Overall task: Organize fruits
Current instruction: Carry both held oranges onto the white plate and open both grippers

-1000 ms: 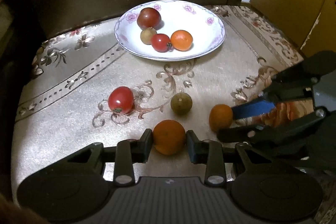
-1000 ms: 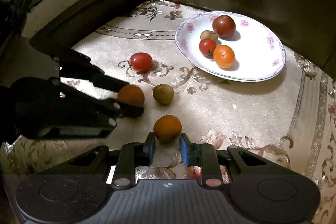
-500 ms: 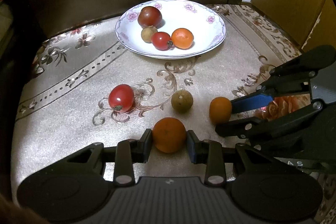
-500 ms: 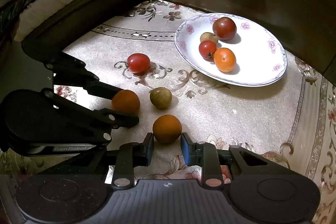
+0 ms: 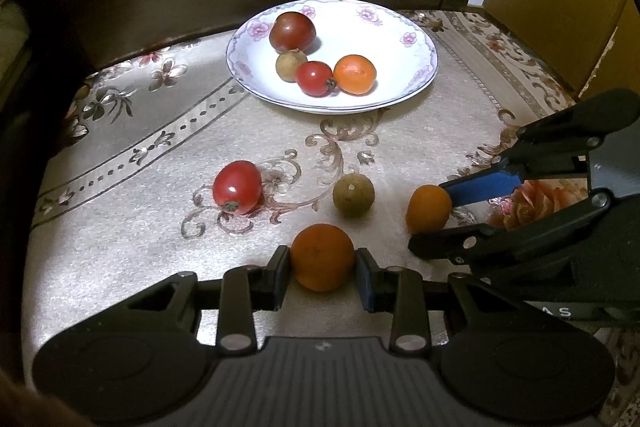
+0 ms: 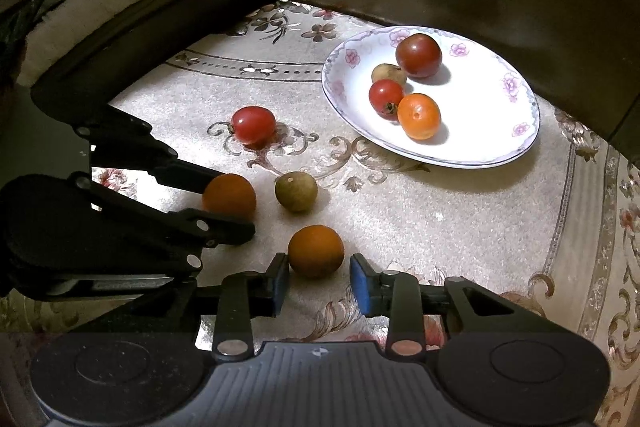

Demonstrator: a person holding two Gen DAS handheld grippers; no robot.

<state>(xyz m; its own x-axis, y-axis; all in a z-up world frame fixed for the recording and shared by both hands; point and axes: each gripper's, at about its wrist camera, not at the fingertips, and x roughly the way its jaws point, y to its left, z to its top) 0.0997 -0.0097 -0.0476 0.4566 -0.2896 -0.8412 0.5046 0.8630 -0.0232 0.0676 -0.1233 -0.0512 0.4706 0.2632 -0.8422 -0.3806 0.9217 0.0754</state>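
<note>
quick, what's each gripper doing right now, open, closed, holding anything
Left gripper: shut on the larger round orange fruit, fingers touching both sides.
Right gripper: open, fingers either side of the smaller round orange fruit, gaps showing.

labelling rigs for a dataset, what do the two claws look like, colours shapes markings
Both match: matte black plastic with a ribbed grey top plate, round discs at each side and silver rivets on the finger links. The left claw and right claw have slim black fingers with blue pads. Faint lettering marks the right claw's side in the left wrist view. No cables or sleeves show.
</note>
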